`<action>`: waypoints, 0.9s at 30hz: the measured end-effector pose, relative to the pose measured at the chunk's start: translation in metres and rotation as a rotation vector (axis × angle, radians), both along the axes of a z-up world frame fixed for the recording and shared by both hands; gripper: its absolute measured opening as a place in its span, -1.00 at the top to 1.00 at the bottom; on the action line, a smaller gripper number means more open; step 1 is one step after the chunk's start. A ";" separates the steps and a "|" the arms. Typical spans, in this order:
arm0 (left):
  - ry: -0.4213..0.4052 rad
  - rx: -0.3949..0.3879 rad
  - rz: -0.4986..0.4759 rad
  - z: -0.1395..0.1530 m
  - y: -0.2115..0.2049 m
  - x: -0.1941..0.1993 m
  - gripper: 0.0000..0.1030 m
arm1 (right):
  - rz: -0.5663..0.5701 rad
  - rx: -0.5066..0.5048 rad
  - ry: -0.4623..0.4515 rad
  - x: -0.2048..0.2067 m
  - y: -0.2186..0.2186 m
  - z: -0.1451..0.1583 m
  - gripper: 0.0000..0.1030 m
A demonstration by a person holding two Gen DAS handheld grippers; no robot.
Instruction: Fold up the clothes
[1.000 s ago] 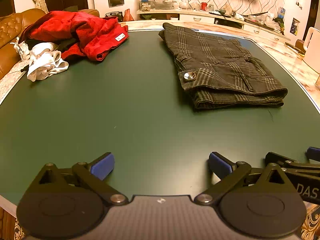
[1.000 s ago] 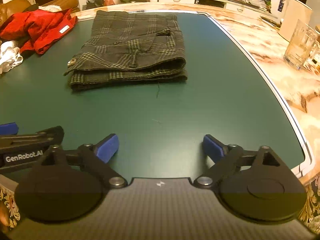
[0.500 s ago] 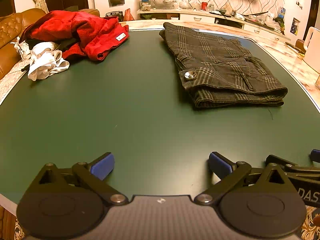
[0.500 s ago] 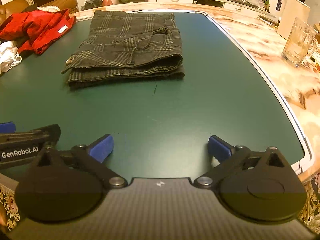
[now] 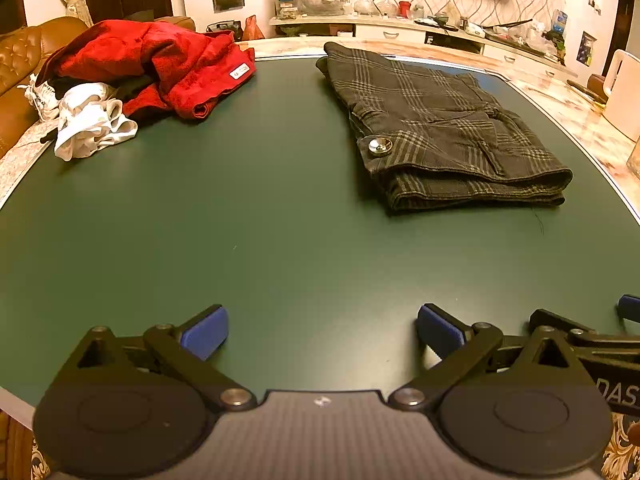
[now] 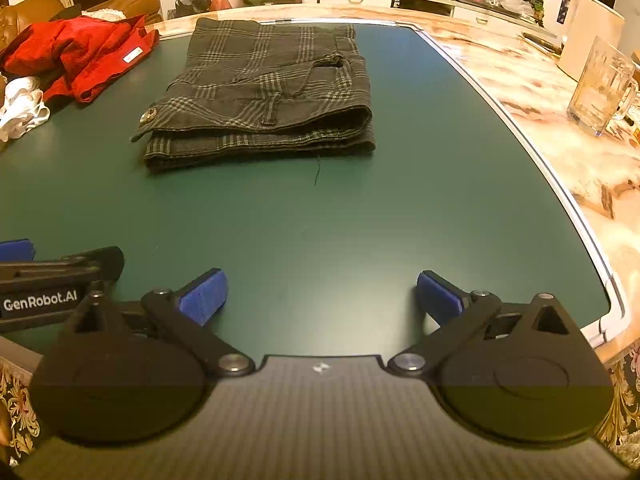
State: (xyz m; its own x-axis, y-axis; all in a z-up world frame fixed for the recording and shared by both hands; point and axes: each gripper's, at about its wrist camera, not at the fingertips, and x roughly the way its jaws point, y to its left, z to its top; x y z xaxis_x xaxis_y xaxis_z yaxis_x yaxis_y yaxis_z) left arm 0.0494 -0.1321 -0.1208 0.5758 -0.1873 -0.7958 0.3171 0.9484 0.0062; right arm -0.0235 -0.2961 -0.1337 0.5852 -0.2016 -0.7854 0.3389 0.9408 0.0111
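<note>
Folded dark plaid shorts (image 5: 440, 128) (image 6: 264, 92) with a metal button lie flat on the green table mat (image 5: 260, 240) (image 6: 400, 208), far side, right of centre. A crumpled red garment (image 5: 160, 60) (image 6: 76, 56) and a bunched white one (image 5: 88, 124) (image 6: 20, 108) sit at the far left. My left gripper (image 5: 322, 328) hovers open near the front edge, nothing between its blue pads. My right gripper (image 6: 320, 294) is open too, empty, well short of the shorts. Each gripper shows at the edge of the other's view.
A glass mug (image 6: 600, 88) and a white jug (image 6: 588, 36) stand on the marble counter (image 6: 560, 152) right of the mat. A brown sofa (image 5: 20, 72) is at the left. A cluttered sideboard (image 5: 400, 28) runs along the back wall.
Both grippers have drawn back slightly toward the table's near edge; the right gripper's jaws opened a little wider. The clothes have not moved.
</note>
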 end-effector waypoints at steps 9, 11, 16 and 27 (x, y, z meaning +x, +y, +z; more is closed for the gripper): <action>-0.001 -0.002 -0.007 0.000 0.002 -0.001 -1.00 | -0.006 0.004 0.009 -0.001 0.002 0.001 -1.00; -0.002 -0.002 -0.008 0.000 0.002 -0.001 -1.00 | -0.007 0.003 0.006 -0.002 0.002 0.001 -1.00; -0.002 -0.003 -0.008 0.000 0.002 0.000 -1.00 | -0.007 -0.002 -0.006 -0.004 0.003 -0.001 -1.00; -0.006 -0.006 -0.011 -0.001 0.003 -0.001 -1.00 | -0.006 -0.009 -0.021 -0.006 0.004 -0.001 -1.00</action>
